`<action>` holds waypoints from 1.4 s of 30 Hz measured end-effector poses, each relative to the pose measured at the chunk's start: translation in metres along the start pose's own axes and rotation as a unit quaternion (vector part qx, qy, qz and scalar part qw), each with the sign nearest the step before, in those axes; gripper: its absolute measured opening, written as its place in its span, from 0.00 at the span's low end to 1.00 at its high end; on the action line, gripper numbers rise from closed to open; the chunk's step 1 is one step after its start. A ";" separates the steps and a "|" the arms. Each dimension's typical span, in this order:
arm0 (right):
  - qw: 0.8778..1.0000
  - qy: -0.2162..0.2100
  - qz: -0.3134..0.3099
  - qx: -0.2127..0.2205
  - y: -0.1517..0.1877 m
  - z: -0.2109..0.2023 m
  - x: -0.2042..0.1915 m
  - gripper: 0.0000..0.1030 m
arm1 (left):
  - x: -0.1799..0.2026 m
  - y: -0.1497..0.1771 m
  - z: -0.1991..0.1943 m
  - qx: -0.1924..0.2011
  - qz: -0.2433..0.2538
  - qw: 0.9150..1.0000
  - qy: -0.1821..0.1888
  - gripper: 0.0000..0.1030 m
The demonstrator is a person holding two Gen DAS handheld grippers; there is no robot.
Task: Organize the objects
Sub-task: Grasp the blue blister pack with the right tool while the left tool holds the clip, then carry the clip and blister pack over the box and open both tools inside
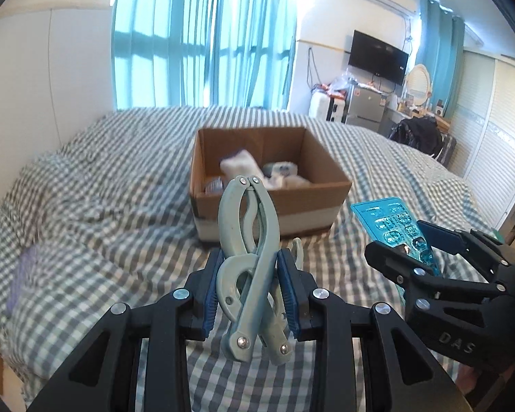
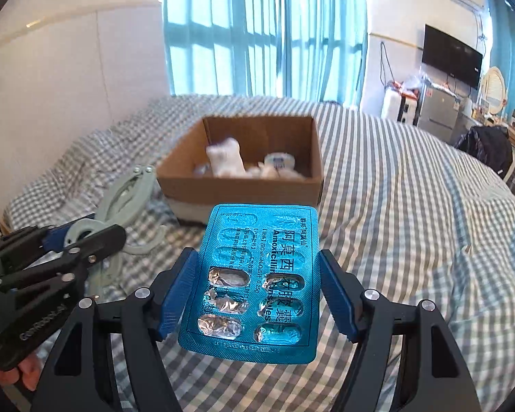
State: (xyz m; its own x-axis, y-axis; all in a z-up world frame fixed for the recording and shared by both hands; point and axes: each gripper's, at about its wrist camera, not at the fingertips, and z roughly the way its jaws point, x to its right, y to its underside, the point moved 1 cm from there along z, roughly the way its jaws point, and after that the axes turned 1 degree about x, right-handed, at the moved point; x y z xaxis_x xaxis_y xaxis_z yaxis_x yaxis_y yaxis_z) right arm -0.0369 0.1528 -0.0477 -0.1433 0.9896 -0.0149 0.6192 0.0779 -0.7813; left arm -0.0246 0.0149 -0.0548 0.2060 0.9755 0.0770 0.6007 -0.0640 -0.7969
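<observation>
My left gripper (image 1: 250,286) is shut on a pale green plastic clamp tool (image 1: 249,257) and holds it upright above the checked bed. It also shows in the right wrist view (image 2: 127,202), at the left. My right gripper (image 2: 257,288) is shut on a blue amoxicillin blister pack (image 2: 257,278), several cells torn open. The pack also shows in the left wrist view (image 1: 395,230), at the right. An open cardboard box (image 1: 267,202) stands on the bed ahead of both grippers, also in the right wrist view (image 2: 243,189). It holds white packets and small bottles, blurred.
The bed has a grey-and-white checked cover (image 1: 96,206) with folds at the left. A white wall panel (image 1: 44,68) lies left, blue curtains (image 1: 206,34) behind. A TV (image 1: 377,56), fridge (image 1: 365,104) and cluttered desk stand far right.
</observation>
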 end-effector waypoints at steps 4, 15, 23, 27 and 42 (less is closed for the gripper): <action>0.999 -0.030 0.003 0.016 -0.018 -0.013 0.002 0.68 | 0.005 -0.020 0.000 0.012 0.011 1.000 0.011 0.31; 0.997 -0.041 -0.027 0.056 -0.089 -0.014 0.006 0.68 | 0.007 -0.095 0.020 0.042 0.022 0.999 0.015 0.31; 0.996 -0.035 -0.037 0.071 -0.144 0.018 0.020 0.68 | -0.002 -0.147 0.061 0.055 0.022 0.998 0.007 0.31; 0.996 -0.038 -0.033 0.067 -0.164 0.051 0.029 0.68 | -0.012 -0.153 0.094 0.039 0.017 0.999 0.001 0.31; 0.999 -0.045 -0.015 -0.014 -0.154 0.204 0.055 0.68 | -0.028 -0.112 0.215 -0.060 -0.007 0.998 0.004 0.31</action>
State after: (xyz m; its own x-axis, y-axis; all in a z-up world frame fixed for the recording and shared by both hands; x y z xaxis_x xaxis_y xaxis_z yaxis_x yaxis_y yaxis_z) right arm -0.2978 0.1706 -0.0552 -0.2307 0.9718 -0.0487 0.6352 0.1124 -0.7642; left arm -0.2642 0.0404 -0.0965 0.2025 0.9750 0.0918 0.6911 -0.0759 -0.7188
